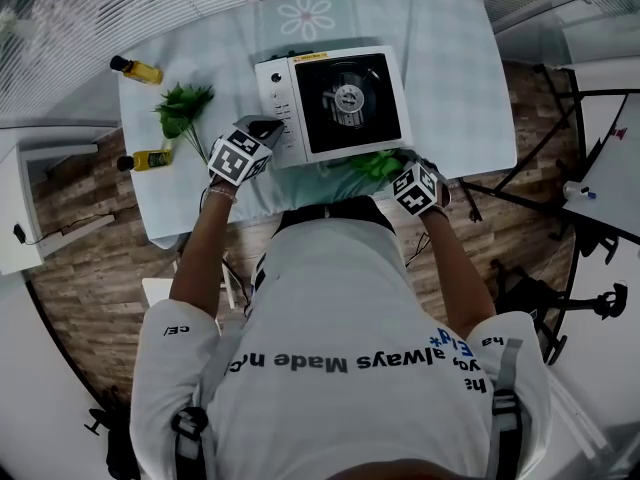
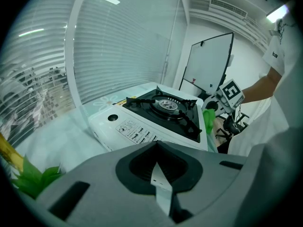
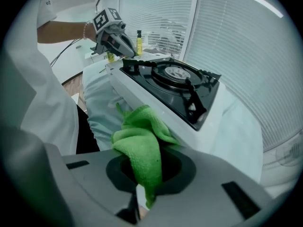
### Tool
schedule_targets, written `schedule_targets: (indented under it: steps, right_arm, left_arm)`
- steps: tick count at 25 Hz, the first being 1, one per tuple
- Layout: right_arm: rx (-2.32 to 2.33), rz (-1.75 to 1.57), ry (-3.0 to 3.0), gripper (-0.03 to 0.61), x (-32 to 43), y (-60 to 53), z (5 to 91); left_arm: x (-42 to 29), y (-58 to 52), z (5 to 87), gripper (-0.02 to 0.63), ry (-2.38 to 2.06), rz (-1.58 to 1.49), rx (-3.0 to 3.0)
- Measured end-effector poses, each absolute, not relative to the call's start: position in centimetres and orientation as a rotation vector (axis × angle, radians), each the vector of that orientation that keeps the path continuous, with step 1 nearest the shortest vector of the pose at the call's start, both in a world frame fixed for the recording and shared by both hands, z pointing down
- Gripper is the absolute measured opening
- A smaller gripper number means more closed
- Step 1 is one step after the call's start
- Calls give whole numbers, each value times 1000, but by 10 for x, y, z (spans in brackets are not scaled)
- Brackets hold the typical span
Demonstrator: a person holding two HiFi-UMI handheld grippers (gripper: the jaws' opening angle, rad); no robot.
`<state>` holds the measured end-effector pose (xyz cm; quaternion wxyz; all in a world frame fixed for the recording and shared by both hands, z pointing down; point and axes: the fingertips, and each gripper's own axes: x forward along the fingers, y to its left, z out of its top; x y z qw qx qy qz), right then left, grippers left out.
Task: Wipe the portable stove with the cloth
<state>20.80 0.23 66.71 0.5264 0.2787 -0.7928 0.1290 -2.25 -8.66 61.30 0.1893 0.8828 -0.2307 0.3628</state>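
Note:
The white portable stove (image 1: 335, 103) with a black burner top sits on the table, also seen in the left gripper view (image 2: 156, 112) and the right gripper view (image 3: 165, 84). My right gripper (image 1: 398, 168) is shut on a green cloth (image 3: 141, 143), which bunches against the stove's near side wall (image 1: 374, 164). My left gripper (image 1: 266, 128) hovers over the stove's left control panel, jaws shut with nothing between them (image 2: 158, 148). From the left gripper view, the right gripper (image 2: 222, 98) and cloth (image 2: 208, 119) show past the stove. The left gripper (image 3: 118, 41) shows in the right gripper view.
A pale tablecloth covers the table (image 1: 450, 78). Two yellow bottles with black caps (image 1: 137, 69) (image 1: 150, 158) and a leafy green sprig (image 1: 183, 108) lie left of the stove. Black stands (image 1: 540, 148) and a whiteboard (image 2: 208, 65) are off the right side.

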Motion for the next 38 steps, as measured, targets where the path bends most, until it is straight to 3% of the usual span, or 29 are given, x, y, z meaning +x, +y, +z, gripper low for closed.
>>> schedule_targets:
  steps: [22,38]
  right_arm:
    - [643,315,-1737,23,301,-36,671]
    - [749,200,-1710,23,288,-169,663]
  left_arm:
    - [-22,-87,613,12,-683,981,2448]
    - [-23,-89,610,12,-701,880,2435]
